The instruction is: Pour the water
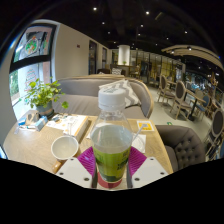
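Clear plastic bottle of green liquid (112, 140) clenched between the gripper (112, 163) fingers, small white ceramic cup (65, 147) at nine o'clock, on the wooden table (35, 145)

café/restaurant | booth sofa (100, 95) | wooden chairs (178, 95) | ceiling spotlights (146, 13)

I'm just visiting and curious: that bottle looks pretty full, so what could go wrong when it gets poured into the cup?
1. The bottle, held between the gripper pads, still has its white cap on; tipping it now would likely pour nothing.
2. The white cup is small and stands off to one side of the bottle on the wooden table, so a stream could miss it.
3. Papers lie just beyond the cup and could get wet.
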